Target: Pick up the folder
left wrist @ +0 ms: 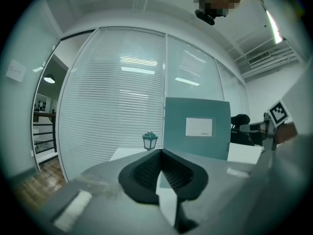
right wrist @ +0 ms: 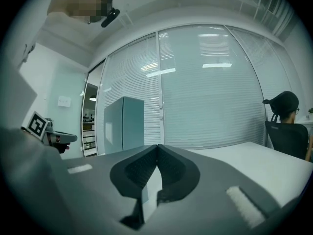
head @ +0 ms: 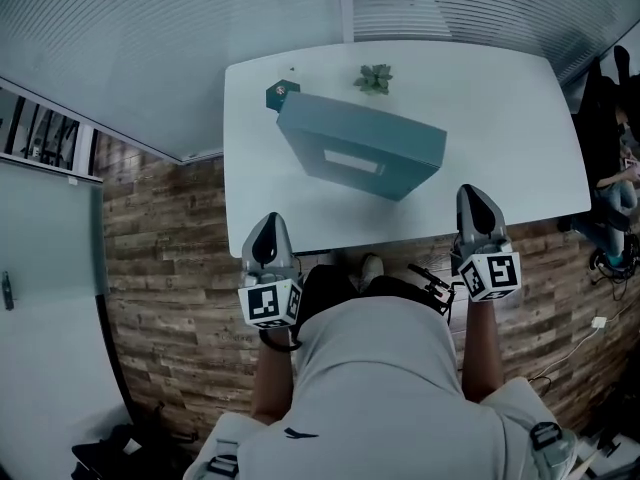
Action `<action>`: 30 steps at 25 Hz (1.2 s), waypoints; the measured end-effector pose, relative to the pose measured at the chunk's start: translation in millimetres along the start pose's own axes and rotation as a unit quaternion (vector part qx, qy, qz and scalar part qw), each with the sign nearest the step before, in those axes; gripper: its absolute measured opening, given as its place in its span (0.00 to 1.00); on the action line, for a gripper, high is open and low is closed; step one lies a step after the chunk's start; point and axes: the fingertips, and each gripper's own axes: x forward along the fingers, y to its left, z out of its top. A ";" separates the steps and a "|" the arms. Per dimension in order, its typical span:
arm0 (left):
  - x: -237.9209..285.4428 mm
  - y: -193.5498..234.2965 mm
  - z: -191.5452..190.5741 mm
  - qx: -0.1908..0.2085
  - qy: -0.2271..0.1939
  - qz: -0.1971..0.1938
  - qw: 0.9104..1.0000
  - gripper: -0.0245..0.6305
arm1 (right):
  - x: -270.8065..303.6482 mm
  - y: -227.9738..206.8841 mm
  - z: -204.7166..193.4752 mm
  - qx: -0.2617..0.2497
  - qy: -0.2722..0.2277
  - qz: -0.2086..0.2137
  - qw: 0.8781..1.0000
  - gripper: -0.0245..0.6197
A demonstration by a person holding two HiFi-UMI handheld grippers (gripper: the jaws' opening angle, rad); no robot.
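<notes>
Thick teal folder (head: 360, 148) with a white label stands upright on the white table (head: 500, 138)

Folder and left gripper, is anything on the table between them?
No. In the head view only bare white table lies between the left gripper and the folder.

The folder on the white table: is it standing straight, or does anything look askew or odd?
The folder stands upright, but it is turned at an angle to the edges of the table, not square with them. Nothing looks spilled or damaged.
</notes>
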 end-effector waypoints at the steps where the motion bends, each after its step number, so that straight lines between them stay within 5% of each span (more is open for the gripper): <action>1: 2.3 1.1 0.7 0.002 0.000 -0.003 1.000 0.05 | 2.6 0.9 0.9 0.005 -0.002 -0.001 1.000 0.04; 12: 37.7 22.1 5.6 0.028 0.009 -0.039 0.999 0.05 | 24.6 5.7 0.9 0.029 -0.011 -0.020 0.999 0.04; 19: 73.5 19.8 5.9 0.039 0.015 -0.128 0.991 0.05 | 29.2 5.5 -2.3 0.039 -0.009 -0.029 0.999 0.04; 24: 101.0 17.2 9.9 0.049 0.017 -0.198 0.979 0.35 | 29.0 3.0 -3.5 0.045 -0.010 -0.038 0.998 0.04; 30: 128.5 -4.1 10.6 0.089 0.030 -0.292 0.952 0.62 | 25.5 -5.7 -6.2 0.059 -0.012 -0.055 0.997 0.04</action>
